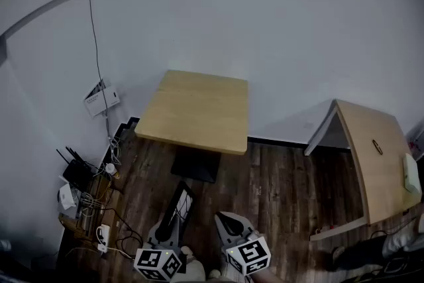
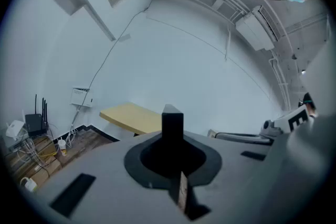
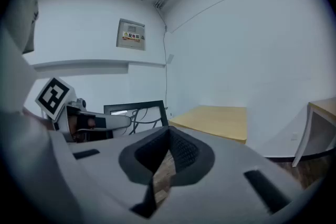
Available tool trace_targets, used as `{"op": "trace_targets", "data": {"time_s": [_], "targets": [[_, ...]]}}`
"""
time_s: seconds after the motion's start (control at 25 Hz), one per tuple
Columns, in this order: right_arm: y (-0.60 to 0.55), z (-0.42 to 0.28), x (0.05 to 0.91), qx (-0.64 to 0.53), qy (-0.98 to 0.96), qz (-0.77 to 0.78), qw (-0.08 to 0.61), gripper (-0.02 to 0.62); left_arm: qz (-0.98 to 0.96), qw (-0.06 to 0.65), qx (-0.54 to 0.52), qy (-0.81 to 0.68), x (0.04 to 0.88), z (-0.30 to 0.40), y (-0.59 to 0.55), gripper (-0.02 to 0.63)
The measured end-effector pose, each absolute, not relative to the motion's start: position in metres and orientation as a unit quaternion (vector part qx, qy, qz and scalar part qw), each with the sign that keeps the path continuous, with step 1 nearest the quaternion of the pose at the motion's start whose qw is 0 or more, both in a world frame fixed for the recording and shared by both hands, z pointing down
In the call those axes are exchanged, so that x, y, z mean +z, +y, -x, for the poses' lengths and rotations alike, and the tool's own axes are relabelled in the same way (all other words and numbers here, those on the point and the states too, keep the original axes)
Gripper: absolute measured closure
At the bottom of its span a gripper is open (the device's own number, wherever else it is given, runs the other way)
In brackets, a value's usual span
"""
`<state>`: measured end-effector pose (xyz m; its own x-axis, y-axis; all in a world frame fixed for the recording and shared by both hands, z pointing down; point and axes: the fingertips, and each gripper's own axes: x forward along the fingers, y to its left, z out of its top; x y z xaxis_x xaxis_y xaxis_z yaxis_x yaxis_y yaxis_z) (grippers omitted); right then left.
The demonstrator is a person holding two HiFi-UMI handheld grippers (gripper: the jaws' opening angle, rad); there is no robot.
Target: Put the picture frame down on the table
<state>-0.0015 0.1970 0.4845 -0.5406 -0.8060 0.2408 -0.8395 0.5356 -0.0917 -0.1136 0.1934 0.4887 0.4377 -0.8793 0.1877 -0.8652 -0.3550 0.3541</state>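
The picture frame [image 1: 182, 203], thin, black and glazed, is held on edge low over the wooden floor, in front of the table. My left gripper [image 1: 165, 225] is shut on its lower part. In the left gripper view the frame's black edge [image 2: 172, 122] rises between the jaws. The table [image 1: 195, 109] has a bare light-wood square top on a dark pedestal, and shows ahead as the table top [image 2: 134, 117]. My right gripper [image 1: 224, 217] hangs beside the frame, shut with nothing in it. The right gripper view shows the frame [image 3: 134, 115] off to its left.
A light-wood desk [image 1: 377, 162] stands at the right. A router [image 1: 78, 172], cables and a power strip [image 1: 103, 235] lie on the floor by the left wall, under a wall box [image 1: 101, 99]. A person's legs [image 1: 371, 252] reach in at the bottom right.
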Motion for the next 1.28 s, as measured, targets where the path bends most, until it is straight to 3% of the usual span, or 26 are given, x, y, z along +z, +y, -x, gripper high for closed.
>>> {"op": "trace_targets", "data": {"time_s": [0.68, 1.28], "targets": [[0.271, -0.018, 0.478, 0.079, -0.882, -0.455, 0.095, 0.595, -0.814, 0.218, -0.041, -0.537, 0.49, 0.092, 0.261, 0.595], [0.231, -0.025, 0.481, 0.099, -0.879, -0.461, 0.069, 0.595, -0.815, 0.22, -0.05, -0.533, 0.491, 0.09, 0.222, 0.595]]}}
